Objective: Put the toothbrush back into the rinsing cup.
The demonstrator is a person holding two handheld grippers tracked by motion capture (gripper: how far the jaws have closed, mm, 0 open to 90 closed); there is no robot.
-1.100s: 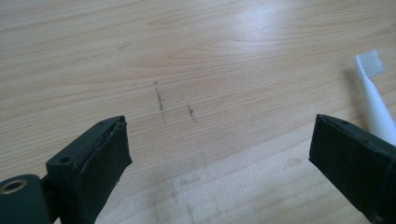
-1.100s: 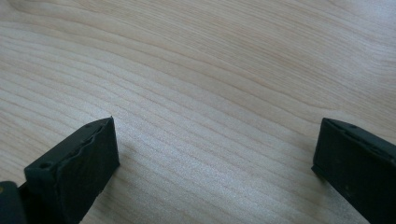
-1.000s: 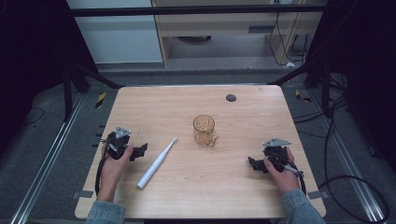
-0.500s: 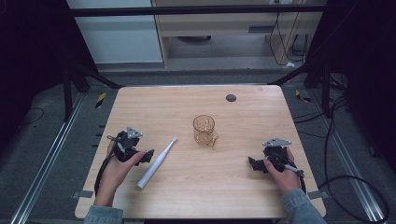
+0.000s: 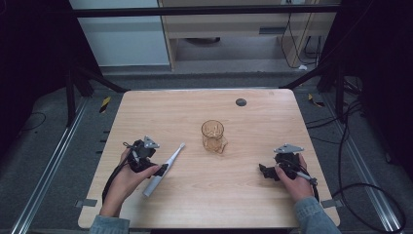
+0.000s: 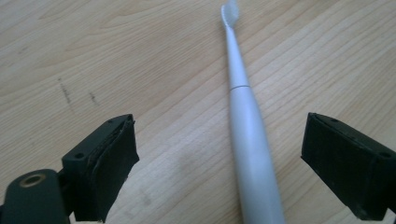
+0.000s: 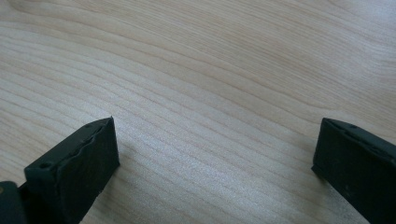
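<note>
In the high view the left gripper (image 5: pixel 163 169) sits at the lower left of the frame, right at the handle end of a white electric toothbrush (image 5: pixel 163 168); the toothbrush lies flat on the wooden table (image 5: pixel 253 204), running diagonally from lower left up toward the centre, its brush head nearest the glass mug (image 5: pixel 213 136). In the left gripper view the toothbrush (image 6: pixel 250 140) stretches from the bottom edge up to the top centre, bristles at the top (slightly blurred there); its handle lies between the two black jaws, nearer the right-hand one, with bare wood showing on either side, so the pads do not press on it. Those jaws stand apart and have just been closing a little, the handle between them but not gripped.

The glass mug stands upright near the middle of the high view, well apart from both grippers; a small dark round mark (image 5: pixel 240 102) sits above it toward the far edge.

The right gripper (image 5: pixel 265 171) rests at the lower right of the high view; in the right gripper view its jaws stand wide apart over plain wood grain (image 7: pixel 210 93), with nothing between them.
</note>
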